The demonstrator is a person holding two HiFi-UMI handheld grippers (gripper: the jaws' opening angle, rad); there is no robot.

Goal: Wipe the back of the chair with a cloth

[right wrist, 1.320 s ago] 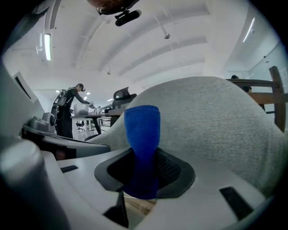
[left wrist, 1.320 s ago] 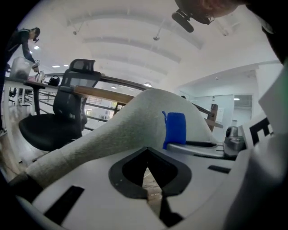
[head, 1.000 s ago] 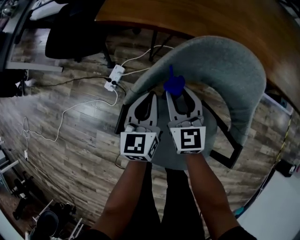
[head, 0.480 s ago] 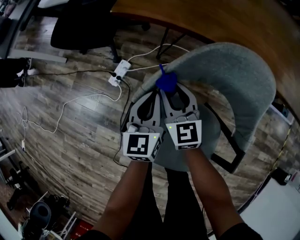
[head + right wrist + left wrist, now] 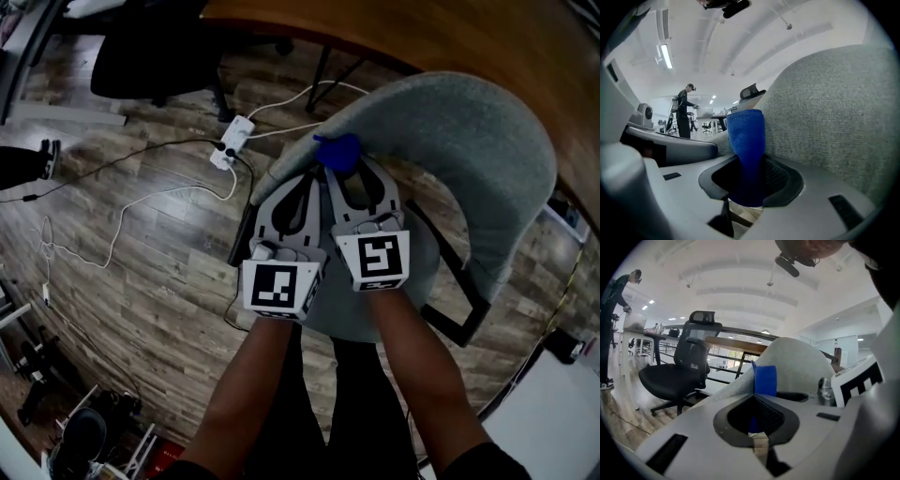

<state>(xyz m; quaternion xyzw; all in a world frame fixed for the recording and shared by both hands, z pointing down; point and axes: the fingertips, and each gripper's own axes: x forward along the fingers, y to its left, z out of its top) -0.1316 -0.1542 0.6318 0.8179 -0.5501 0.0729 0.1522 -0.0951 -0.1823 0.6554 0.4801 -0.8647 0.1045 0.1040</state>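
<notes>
Right gripper view shows the right gripper (image 5: 747,164) with its jaws closed on a blue cloth (image 5: 746,136), which stands up from the tips against the chair back (image 5: 829,112). The left gripper (image 5: 753,397) has its jaws together and, as far as we can see, grips nothing. It sits just beside the right one. In the head view the cloth is at the upper left end of the grey curve. We judge the wiping under way, with the long sweep toward the frame's right probably left to do.
</notes>
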